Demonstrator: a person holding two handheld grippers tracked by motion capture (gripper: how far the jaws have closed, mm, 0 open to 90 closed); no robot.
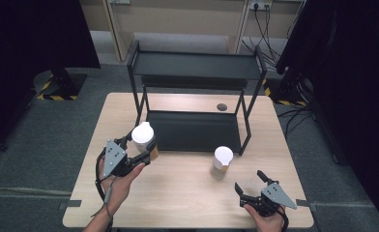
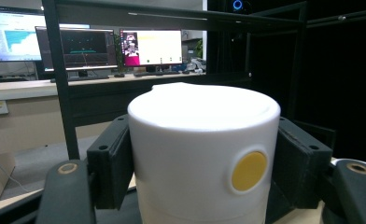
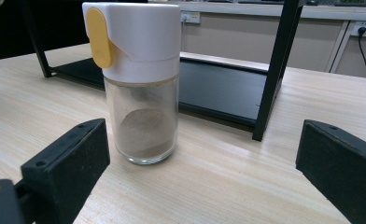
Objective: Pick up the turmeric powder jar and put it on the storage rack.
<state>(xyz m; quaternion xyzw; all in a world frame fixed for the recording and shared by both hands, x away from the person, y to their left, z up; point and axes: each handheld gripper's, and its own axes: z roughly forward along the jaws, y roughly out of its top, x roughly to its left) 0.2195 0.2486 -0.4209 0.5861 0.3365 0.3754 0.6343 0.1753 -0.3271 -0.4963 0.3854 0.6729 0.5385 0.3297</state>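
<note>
The table [image 1: 187,193] is a pale wood-grain top, smooth and matt, with rounded corners; it stands on grey carpet, with strips of tape on the floor at its near corners. At its near edge the person's right hand holds the right gripper [image 1: 252,186] low over the wood, its two black jaws spread wide with nothing between them. Those jaws are blocky, matt plastic with small screw holes. Just beyond them, well clear of both pads, stands the second shaker [image 3: 137,79]: a clear glass cylinder with brownish powder heaped in its lower part, capped by a tall white plastic lid bearing an oblong yellow tab. It stands upright on the table near the rack's front right leg.

To the left, the left gripper [image 1: 141,150] is clenched on the first shaker [image 2: 204,149]. Its black pads press against either side of the white lid, which is smooth and round with a yellow disc on its face. In the high view this shaker is held beside the rack's front left corner.

Farther back stands the black metal rack [image 1: 195,96], two flat shelves on thin square posts, its lower shelf resting on the table. A round dark grommet [image 1: 221,107] sits in the tabletop behind it. Beyond the table are dark curtains at both sides, a wall socket with cables, and, in the left gripper view, a desk with lit monitors [image 2: 85,46].
</note>
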